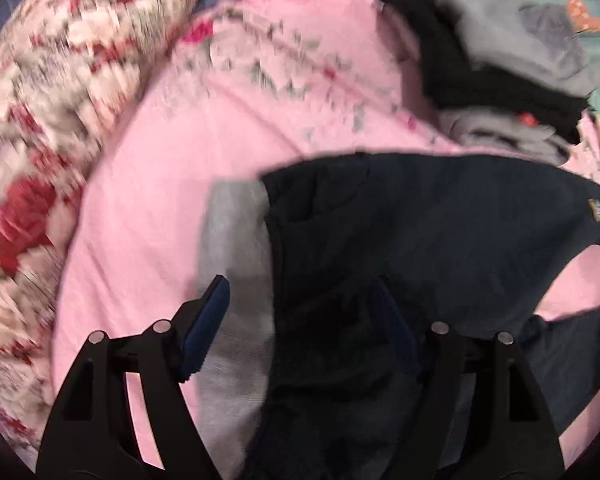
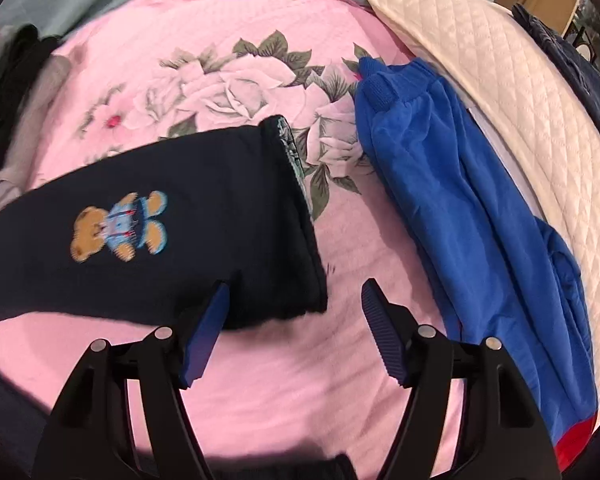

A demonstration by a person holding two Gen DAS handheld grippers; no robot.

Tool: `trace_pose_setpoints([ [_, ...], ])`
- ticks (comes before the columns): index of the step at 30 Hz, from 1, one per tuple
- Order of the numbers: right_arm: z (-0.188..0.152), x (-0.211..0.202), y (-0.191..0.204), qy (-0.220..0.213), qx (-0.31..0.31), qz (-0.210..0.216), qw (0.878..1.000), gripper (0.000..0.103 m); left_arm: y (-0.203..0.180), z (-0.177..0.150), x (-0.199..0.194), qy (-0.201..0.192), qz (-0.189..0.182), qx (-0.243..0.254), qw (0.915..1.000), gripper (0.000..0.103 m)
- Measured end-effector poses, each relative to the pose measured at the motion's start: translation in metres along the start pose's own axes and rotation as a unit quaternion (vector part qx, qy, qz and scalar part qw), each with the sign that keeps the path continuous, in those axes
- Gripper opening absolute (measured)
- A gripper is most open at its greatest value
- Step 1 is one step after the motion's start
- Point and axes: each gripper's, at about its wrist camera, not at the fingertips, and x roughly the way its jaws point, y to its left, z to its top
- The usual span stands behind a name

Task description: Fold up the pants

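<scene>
Dark navy pants [image 1: 420, 232] lie on a pink floral bedspread [image 1: 148, 216], with a grey lining or cuff [image 1: 232, 280] at their left edge. My left gripper [image 1: 304, 312] is open, its jaws straddling the pants' left edge without closing on them. In the right wrist view the same navy pants [image 2: 204, 216] show a teddy bear patch [image 2: 120, 226] and an open waistband end. My right gripper [image 2: 296, 312] is open just above the pants' near right corner, holding nothing.
A pile of black and grey clothes [image 1: 500, 64] sits at the far right of the left view. A red-and-white floral pillow [image 1: 40, 120] lies left. Blue pants [image 2: 460, 200] lie right of the navy pair, beside a cream quilted cushion [image 2: 520, 100].
</scene>
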Motion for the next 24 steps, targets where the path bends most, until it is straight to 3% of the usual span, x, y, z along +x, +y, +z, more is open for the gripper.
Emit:
trace_pose_setpoints([
  [3, -0.023, -0.039, -0.004, -0.032, 0.009, 0.065, 0.997, 0.069, 0.01, 0.024, -0.022, -0.04, -0.007, 0.028, 0.9988, 0.09],
  [7, -0.062, -0.076, 0.011, -0.056, 0.003, 0.115, 0.992, 0.07, 0.012, 0.063, -0.005, -0.028, -0.037, 0.068, 0.9966, 0.09],
  [11, -0.087, -0.086, 0.039, -0.043, -0.011, 0.134, 0.99, 0.07, 0.019, 0.083, 0.039, 0.011, -0.079, 0.09, 0.9927, 0.089],
  [15, -0.099, -0.101, 0.053, -0.038, -0.033, 0.112, 0.992, 0.07, 0.021, 0.082, 0.076, 0.052, -0.12, 0.106, 0.9857, 0.09],
  [19, -0.087, -0.112, 0.089, -0.048, -0.082, 0.112, 0.989, 0.07, 0.013, 0.073, 0.078, 0.026, -0.133, 0.144, 0.9803, 0.09],
  [20, -0.082, -0.112, 0.101, -0.051, -0.097, 0.118, 0.987, 0.07, 0.011, 0.069, 0.077, 0.02, -0.137, 0.153, 0.9785, 0.08],
  [21, -0.074, -0.112, 0.119, -0.053, -0.118, 0.13, 0.983, 0.07, 0.007, 0.063, 0.072, 0.008, -0.144, 0.173, 0.9743, 0.057],
  [23, -0.061, -0.111, 0.157, -0.061, -0.167, 0.163, 0.97, 0.07, 0.006, 0.056, 0.067, 0.01, -0.178, 0.182, 0.9671, 0.026],
  [24, -0.055, -0.11, 0.174, -0.063, -0.192, 0.181, 0.963, 0.07, 0.006, 0.052, 0.064, 0.012, -0.188, 0.183, 0.9649, 0.025],
])
